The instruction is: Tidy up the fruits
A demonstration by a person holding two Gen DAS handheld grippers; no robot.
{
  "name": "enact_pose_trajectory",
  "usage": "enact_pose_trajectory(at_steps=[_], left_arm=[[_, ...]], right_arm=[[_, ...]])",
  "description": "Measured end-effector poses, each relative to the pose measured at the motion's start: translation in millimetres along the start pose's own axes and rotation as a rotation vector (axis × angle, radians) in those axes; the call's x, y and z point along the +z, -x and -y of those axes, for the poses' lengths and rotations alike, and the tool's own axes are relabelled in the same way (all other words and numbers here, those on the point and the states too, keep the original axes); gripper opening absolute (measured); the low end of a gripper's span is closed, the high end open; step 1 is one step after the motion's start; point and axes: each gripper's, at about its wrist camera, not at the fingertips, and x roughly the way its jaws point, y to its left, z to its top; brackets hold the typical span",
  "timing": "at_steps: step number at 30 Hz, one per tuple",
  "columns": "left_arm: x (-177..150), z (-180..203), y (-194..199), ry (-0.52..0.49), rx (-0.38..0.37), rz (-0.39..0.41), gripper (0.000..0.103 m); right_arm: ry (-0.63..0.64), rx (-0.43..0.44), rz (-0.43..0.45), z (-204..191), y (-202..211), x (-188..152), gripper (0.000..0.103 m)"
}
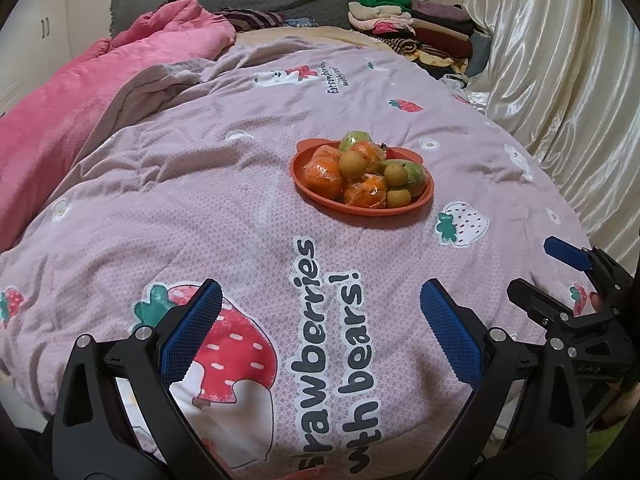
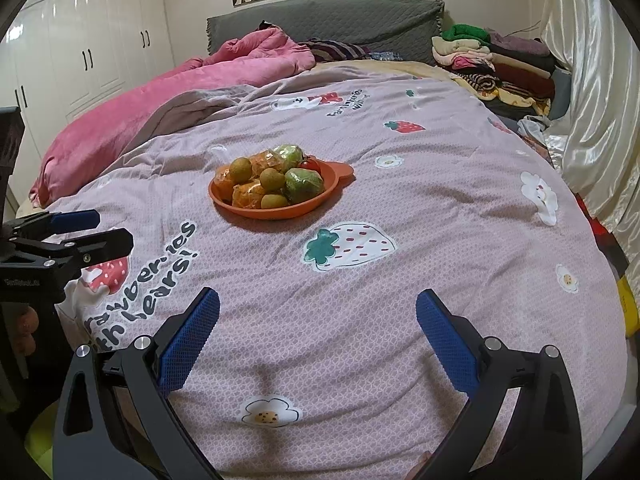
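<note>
An orange bear-eared plate [image 1: 304, 192] [image 2: 338, 174] rests on the strawberry-print quilt, piled with fruit: wrapped oranges [image 1: 322, 172] [image 2: 248, 196], round brown-green fruits [image 1: 353, 164] [image 2: 271, 179], wrapped green fruits [image 1: 414, 174] [image 2: 304, 184] and a small tomato [image 2: 311, 165]. My left gripper [image 1: 320, 300] is open over the quilt's near edge, well short of the plate, with nothing between its blue pads. My right gripper [image 2: 318, 306] is also open and empty, to the plate's near right. Each gripper shows in the other view: the right gripper [image 1: 540, 268], the left gripper [image 2: 108, 226].
A pink duvet [image 1: 80, 96] [image 2: 160, 96] is bunched at the far left. Folded clothes [image 1: 420, 28] [image 2: 500, 60] are stacked at the far right by the cream curtain [image 1: 560, 60]. A grey headboard [image 2: 328, 24] and white wardrobes [image 2: 80, 40] stand behind.
</note>
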Motion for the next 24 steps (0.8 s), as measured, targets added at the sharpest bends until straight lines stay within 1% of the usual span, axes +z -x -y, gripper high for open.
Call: enact_pose_trajectory(at_steps=[8, 16, 24], left_arm=[[-0.3, -0.1, -0.4, 0.004, 0.023, -0.003, 0.093], [-0.7, 1.6, -1.3, -0.001, 0.017, -0.007, 0.093], [-0.7, 1.3, 0.2, 0.001, 0.033, -0.005, 0.093]], right_arm=[[-0.001, -0.003, -0.001, 0.6, 0.0, -1.0, 0.098], [-0.004, -0.009, 0.001, 1.3, 0.7, -1.3, 0.098], [-0.01, -0.023, -0.003, 2.4, -0.1, -0.4, 0.098]])
